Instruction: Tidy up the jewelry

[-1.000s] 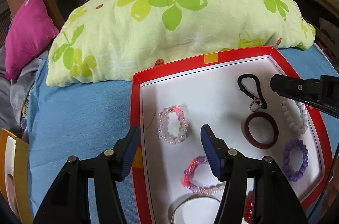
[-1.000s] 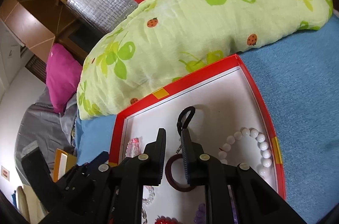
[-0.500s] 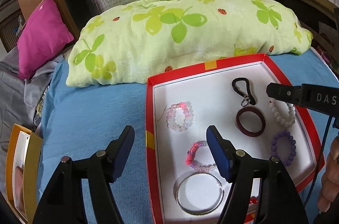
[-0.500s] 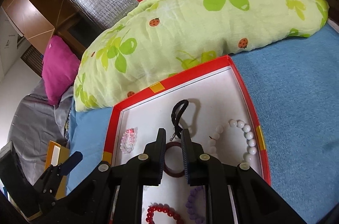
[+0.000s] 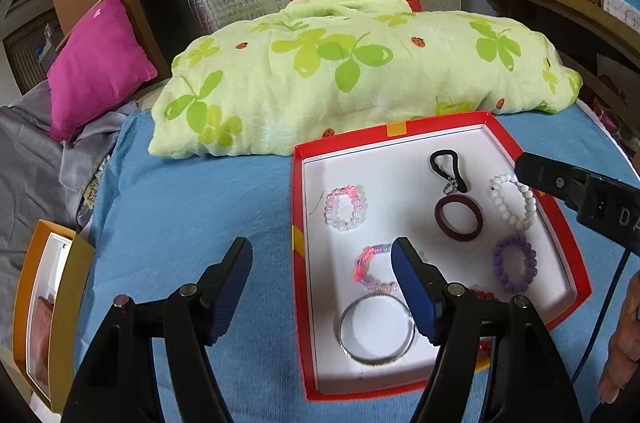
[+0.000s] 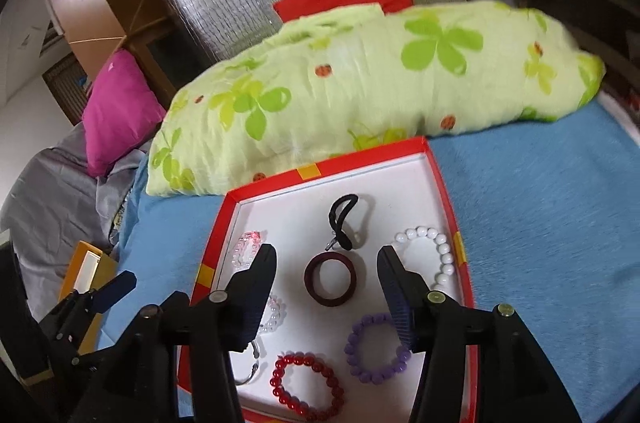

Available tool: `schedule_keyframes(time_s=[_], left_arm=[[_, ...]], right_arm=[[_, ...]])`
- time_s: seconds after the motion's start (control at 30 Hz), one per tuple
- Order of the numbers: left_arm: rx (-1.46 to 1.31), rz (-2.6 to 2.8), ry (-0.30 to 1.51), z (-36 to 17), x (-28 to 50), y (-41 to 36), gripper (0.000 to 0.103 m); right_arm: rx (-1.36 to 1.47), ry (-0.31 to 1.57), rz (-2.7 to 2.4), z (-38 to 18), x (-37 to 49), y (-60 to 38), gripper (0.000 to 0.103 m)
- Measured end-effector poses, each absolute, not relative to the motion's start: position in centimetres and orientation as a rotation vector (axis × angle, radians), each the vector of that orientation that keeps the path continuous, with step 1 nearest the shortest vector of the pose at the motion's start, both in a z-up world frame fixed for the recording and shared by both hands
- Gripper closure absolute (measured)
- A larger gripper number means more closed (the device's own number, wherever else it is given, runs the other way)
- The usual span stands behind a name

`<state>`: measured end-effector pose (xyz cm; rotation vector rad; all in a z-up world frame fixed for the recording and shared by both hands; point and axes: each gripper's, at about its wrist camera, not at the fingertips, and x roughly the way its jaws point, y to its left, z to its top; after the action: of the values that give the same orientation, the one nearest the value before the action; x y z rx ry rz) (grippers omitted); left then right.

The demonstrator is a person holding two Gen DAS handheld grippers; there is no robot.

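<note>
So there's a shallow red cardboard tray with a white inside (image 5: 299,207) sitting on the blue bedspread (image 5: 192,199), right-centre of the left wrist frame, just in front of a long light-green pillow with a clover print (image 5: 360,71).

All the jewelry sits loose in the tray: a pale pink beaded bracelet (image 5: 346,208) upper left, a black cord loop with a small metal charm (image 5: 448,168) at the top, a dark maroon ring-shaped bangle (image 5: 458,218) just below it, a white pearl-bead bracelet (image 5: 514,201) on the right, a purple beaded bracelet (image 5: 514,263) under that, a thin silver metal bangle (image 5: 376,329) at the bottom, and a pink-and-lilac beaded bracelet (image 5: 370,269) partly behind a finger. The right wrist view also shows a red beaded bracelet (image 6: 307,385) near its bottom edge.

The left gripper (image 5: 322,271) hangs above the tray's left rim, jaws wide, nothing in them. The right gripper (image 6: 326,277) has just been opening its jaws; they stand apart above the maroon bangle, holding nothing.
</note>
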<state>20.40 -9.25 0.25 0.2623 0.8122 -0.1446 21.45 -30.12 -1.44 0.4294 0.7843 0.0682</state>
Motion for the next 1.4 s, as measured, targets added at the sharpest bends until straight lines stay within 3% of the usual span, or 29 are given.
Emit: schedule_keyframes(time_s=[0.7,1.1,1.4], left_arm=[[0.201,-0.091,0.712,5.1,9.4,-6.2,0.027],[0.152,-0.089,0.718,4.6,4.1,-4.3,0.027],[0.157,-0.105,0.742,2.9,3.0,-3.5,0.027]], right_arm=[[0.214,0.683,0.015,3.6,6.8,-27.7,0.047],[0.159,0.619,-0.038,4.4,0.3,-26.0,0.045],[0.149,0.629,-0.063,3.7,0.2,-25.3,0.043]])
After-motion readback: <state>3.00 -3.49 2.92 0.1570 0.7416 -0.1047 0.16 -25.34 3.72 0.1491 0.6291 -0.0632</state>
